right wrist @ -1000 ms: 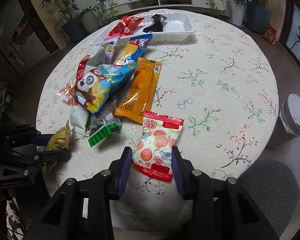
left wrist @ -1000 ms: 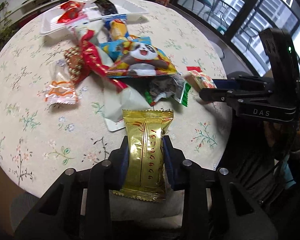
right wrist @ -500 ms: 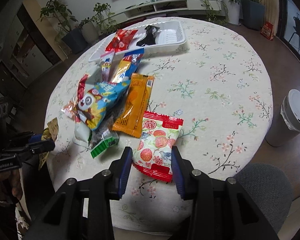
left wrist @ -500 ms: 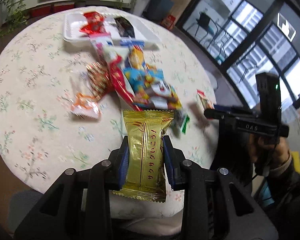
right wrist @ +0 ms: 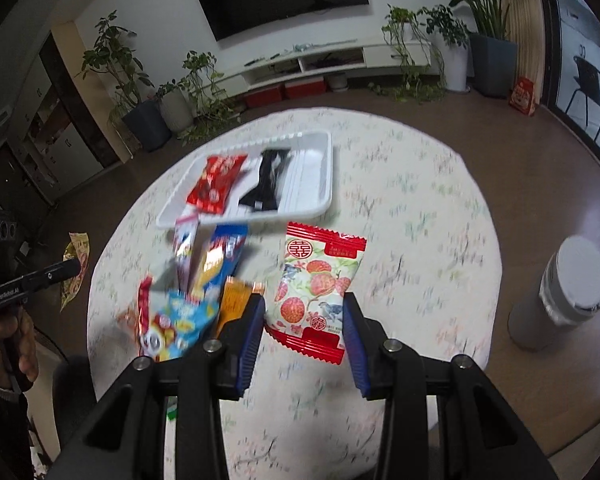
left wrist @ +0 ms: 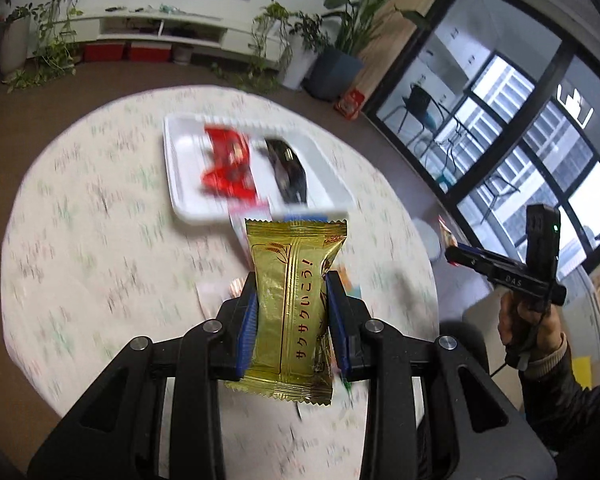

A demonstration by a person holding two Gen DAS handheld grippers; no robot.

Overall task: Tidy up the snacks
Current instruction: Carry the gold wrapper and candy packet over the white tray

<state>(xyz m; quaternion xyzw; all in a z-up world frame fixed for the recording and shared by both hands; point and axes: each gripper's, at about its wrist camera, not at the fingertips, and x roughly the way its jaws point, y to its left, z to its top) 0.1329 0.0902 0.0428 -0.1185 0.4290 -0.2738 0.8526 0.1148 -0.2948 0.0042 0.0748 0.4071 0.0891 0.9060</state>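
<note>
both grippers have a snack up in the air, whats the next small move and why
Probably carry both forward over the white tray and lower them in. The left gripper is shut on the gold packet, the right gripper on the lychee packet, and the tray holds only a red packet and a black one.

We see the white tray (right wrist: 324,168) at the far side of the round tabletop (right wrist: 420,216), its right half bare beside 2 packets: a red one (right wrist: 216,182) and a black one (right wrist: 266,184). A heap of snack packets (right wrist: 188,288) crowds the tabletop's left side below the tray. The right side of the tabletop lies open. A grey bin (right wrist: 560,292) stands on the floor to its right.
</note>
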